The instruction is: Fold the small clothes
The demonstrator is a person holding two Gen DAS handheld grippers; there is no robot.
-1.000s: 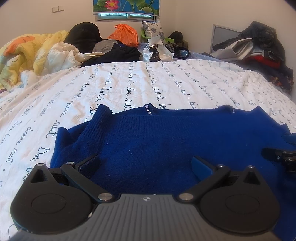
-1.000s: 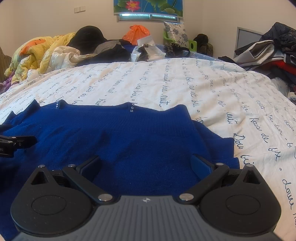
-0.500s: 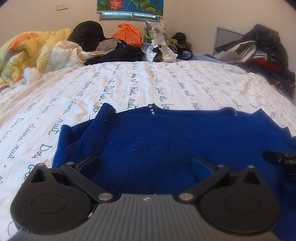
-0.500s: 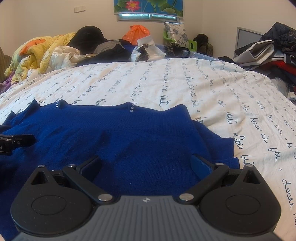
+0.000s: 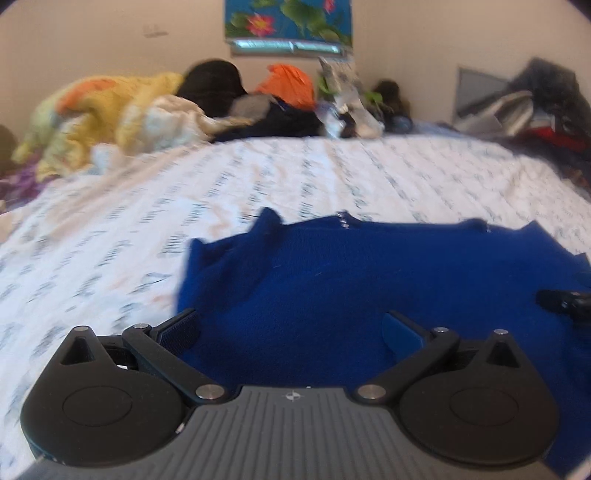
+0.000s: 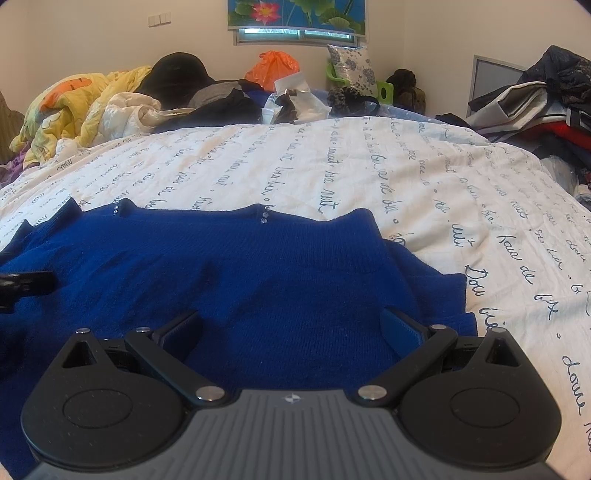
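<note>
Blue sweater spread on the script-printed bedsheet, both grippers held over its near edge.

The left gripper [image 5: 291,330] and the right gripper [image 6: 291,328] were each seen with fingers spread wide apart, nothing clamped between them, above the blue sweater [image 6: 240,273]. The sweater was laid flat across the near part of the white bedsheet [image 6: 369,166], its neckline marked by small rhinestones [image 6: 265,216] on the far edge. Cursive writing was printed in rows on the sheet; "nuit" and "de" could be read, the rest not with certainty. The left view was blurred. Beyond the bare sheet, a yellow quilt [image 6: 74,103], dark clothes [image 6: 221,101] and an orange bag [image 6: 273,64] were piled; a lotus picture [image 6: 295,13] was hung on the wall.
</note>
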